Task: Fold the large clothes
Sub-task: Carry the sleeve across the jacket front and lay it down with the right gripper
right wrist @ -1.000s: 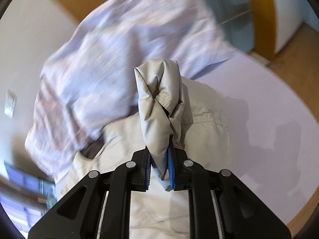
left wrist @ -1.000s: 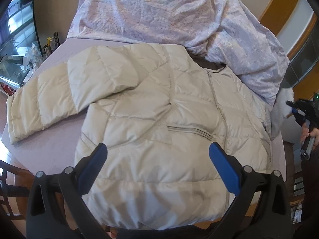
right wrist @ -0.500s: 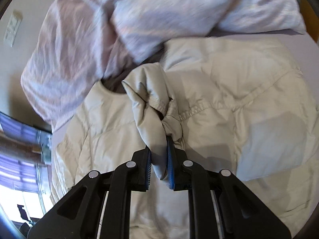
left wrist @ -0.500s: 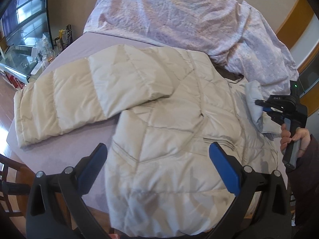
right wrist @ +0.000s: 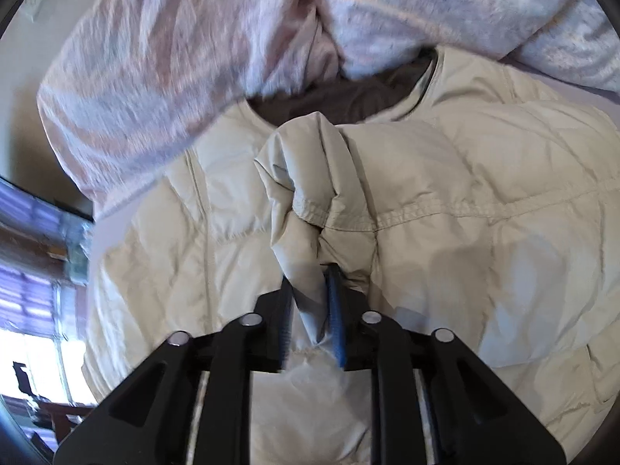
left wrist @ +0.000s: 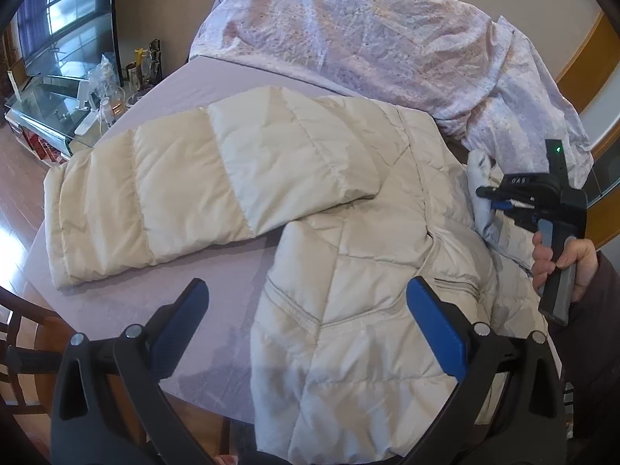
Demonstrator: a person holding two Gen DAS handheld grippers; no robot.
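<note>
Left gripper [left wrist: 306, 314] wide open over jacket [left wrist: 348, 290] hem on table [left wrist: 217, 271]; right gripper [right wrist: 312, 310] opening, sleeve cuff [right wrist: 306, 209] between its jaws above jacket chest, crumpled bedsheet [left wrist: 368, 27] beyond the collar.

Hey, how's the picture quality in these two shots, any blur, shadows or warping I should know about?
Left wrist view: sharp, with fisheye bending at the edges; the open left tongs cast a soft shadow on the cream quilted puffer jacket. Right wrist view: motion-smeared, worst on the lilac patterned duvet; the right tongs are opening around a bunched jacket cuff.
</note>
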